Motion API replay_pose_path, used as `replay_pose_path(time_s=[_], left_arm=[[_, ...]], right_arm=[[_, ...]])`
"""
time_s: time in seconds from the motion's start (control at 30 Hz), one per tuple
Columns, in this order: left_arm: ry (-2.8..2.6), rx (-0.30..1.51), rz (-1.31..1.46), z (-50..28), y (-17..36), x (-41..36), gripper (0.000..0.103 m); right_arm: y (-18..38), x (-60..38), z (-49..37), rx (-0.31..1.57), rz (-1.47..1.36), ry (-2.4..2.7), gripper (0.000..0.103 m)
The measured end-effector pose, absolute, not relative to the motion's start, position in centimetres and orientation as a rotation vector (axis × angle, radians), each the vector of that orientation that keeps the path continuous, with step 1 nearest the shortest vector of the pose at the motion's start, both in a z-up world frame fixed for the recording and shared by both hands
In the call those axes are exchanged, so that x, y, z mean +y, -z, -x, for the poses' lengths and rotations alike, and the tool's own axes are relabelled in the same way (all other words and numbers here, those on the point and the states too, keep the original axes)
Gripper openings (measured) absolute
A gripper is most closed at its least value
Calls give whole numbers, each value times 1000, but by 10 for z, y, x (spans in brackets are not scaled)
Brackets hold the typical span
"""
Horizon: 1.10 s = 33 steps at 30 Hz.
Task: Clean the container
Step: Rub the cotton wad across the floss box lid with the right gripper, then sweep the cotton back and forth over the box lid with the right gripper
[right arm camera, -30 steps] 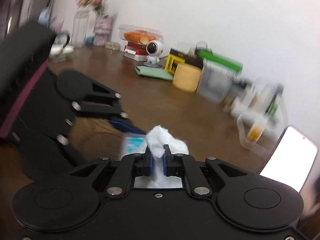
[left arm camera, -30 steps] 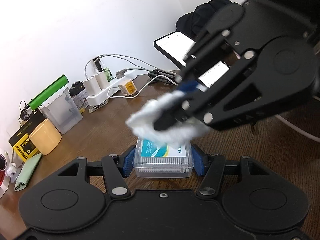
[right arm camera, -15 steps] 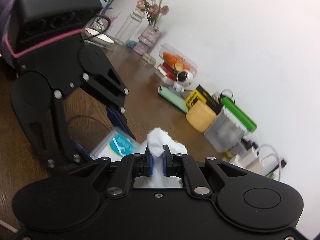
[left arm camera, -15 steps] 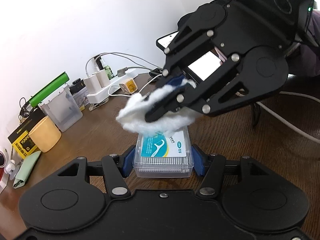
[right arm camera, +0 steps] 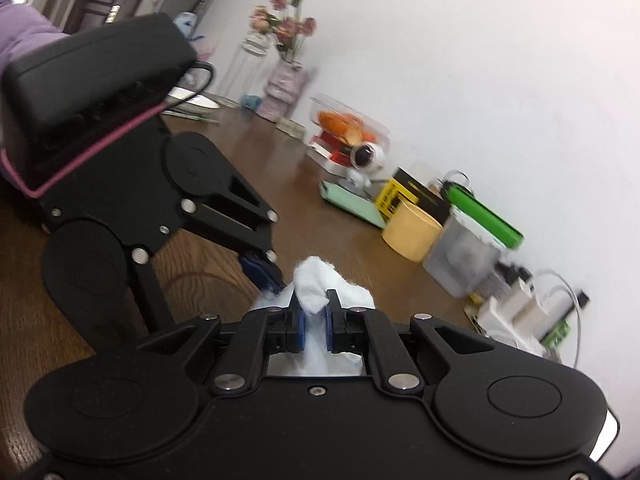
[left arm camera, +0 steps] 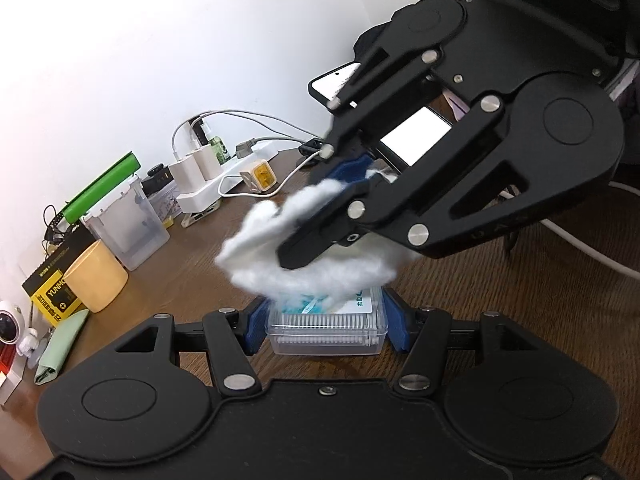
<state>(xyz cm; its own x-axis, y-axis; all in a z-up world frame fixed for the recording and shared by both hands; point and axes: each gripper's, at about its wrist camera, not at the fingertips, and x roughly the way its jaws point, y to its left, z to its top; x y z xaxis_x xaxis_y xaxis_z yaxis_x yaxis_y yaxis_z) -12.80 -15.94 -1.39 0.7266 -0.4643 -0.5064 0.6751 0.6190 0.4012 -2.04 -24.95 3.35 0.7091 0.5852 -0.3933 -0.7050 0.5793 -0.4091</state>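
Cotton wad (left arm camera: 304,268) has dropped onto container (left arm camera: 326,330); table edge unseen.

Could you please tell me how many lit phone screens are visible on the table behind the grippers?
2. One phone shows at upper centre of the left wrist view; a second lit screen shows through the right gripper's linkage. Others may be hidden.

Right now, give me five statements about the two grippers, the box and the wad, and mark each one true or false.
1. The left gripper clamps the clear box. True.
2. The right gripper is empty. False: it pinches a white cotton wad.
3. The wad is over the box's lid. True.
4. The box stands open. False: its lid is on.
5. The yellow cup sits between the box and the wad. False: it stands off near the wall.
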Motion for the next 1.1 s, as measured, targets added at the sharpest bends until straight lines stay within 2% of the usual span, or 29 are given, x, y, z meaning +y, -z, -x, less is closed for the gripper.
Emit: replay_pose_path(time_s=[0.37, 0.57, 0.8, 1.1], left_arm=[[676, 366, -620, 135, 14, -160, 57], [688, 381, -604, 131, 12, -158, 57], [690, 380, -608, 119, 10, -155, 57], [691, 381, -607, 105, 12, -153, 57]], right_arm=[[-43, -256, 7, 434, 367, -643, 8], [-41, -232, 20, 422, 403, -729, 8], [-42, -263, -9, 467, 361, -546, 8], [-42, -252, 16, 526, 360, -688, 8]])
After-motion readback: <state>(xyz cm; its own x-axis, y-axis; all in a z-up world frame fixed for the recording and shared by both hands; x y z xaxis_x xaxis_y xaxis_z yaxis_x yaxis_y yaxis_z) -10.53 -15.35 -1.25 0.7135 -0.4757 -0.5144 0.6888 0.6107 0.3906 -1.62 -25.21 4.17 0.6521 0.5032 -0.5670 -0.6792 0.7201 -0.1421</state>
